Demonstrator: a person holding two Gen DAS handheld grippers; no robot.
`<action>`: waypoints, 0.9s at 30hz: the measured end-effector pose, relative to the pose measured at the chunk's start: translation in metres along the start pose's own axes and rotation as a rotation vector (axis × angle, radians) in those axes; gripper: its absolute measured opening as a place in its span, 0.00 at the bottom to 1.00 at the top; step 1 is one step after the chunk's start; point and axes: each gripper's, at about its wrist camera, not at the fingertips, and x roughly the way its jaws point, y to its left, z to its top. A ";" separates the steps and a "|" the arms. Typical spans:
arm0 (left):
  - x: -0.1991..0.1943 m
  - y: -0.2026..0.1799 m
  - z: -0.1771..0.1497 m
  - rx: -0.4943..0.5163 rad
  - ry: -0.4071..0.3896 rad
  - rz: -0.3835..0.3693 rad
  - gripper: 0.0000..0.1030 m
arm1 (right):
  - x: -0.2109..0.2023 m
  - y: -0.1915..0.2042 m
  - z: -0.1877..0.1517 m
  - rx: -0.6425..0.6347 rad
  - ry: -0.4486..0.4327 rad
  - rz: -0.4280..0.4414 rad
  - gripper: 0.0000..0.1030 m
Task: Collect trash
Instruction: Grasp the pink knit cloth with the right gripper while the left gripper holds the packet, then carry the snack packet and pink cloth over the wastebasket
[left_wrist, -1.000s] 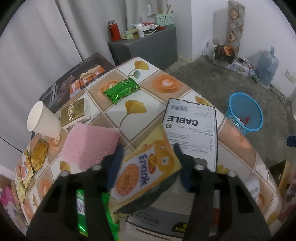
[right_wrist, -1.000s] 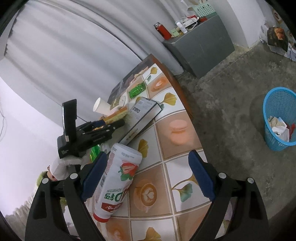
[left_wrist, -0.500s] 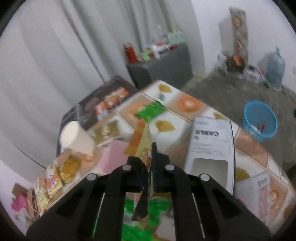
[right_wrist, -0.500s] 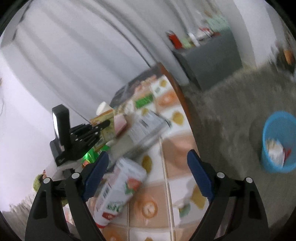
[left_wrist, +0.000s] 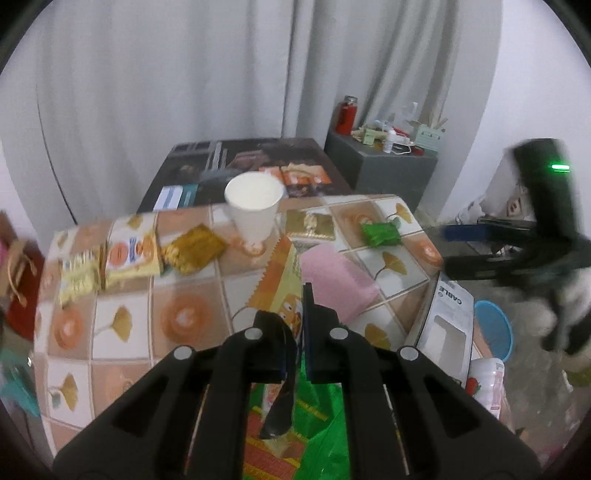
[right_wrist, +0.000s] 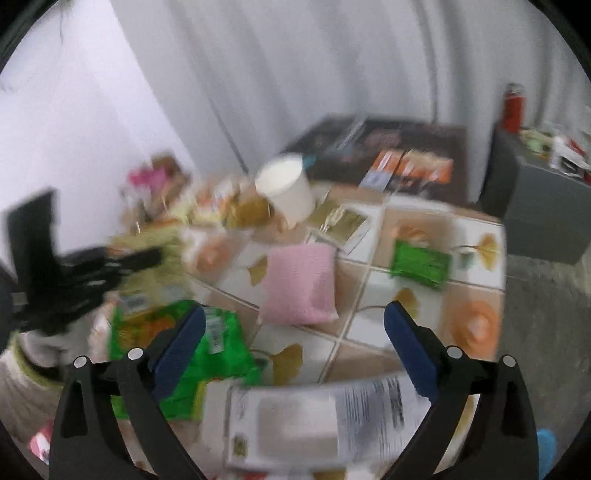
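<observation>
My left gripper (left_wrist: 295, 314) is shut on an orange and yellow snack wrapper (left_wrist: 275, 291), held above the tiled table (left_wrist: 177, 317). In the right wrist view it shows blurred at the left edge (right_wrist: 110, 266). My right gripper (right_wrist: 295, 314) hangs over the table with its jaws opening wide and nothing between them; a pink cloth (right_wrist: 301, 284) lies on the table beyond it. Loose trash on the table: a white paper cup (left_wrist: 253, 206), a green packet (left_wrist: 380, 234), gold packets (left_wrist: 194, 251) and yellow snack packs (left_wrist: 125, 254).
A white box marked CABLE (left_wrist: 448, 321) and a strawberry milk carton (left_wrist: 487, 380) lie at the table's right edge. A blue bin (left_wrist: 495, 332) stands on the floor beyond. A green bag (left_wrist: 321, 417) lies under my left gripper. A grey cabinet (left_wrist: 388, 166) stands behind.
My left gripper closed on the snack wrapper, lifted it and swung left. My right gripper swept left from beside the milk carton to above the pink cloth, its jaws wider.
</observation>
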 end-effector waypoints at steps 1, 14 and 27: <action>0.001 0.004 -0.002 -0.010 0.003 -0.004 0.05 | 0.021 0.003 0.007 -0.014 0.048 -0.015 0.92; 0.003 0.021 -0.009 -0.076 0.006 -0.081 0.05 | 0.131 0.027 0.039 -0.076 0.273 -0.179 0.92; -0.003 0.022 -0.005 -0.081 -0.025 -0.101 0.05 | 0.133 0.016 0.039 0.008 0.274 -0.191 0.79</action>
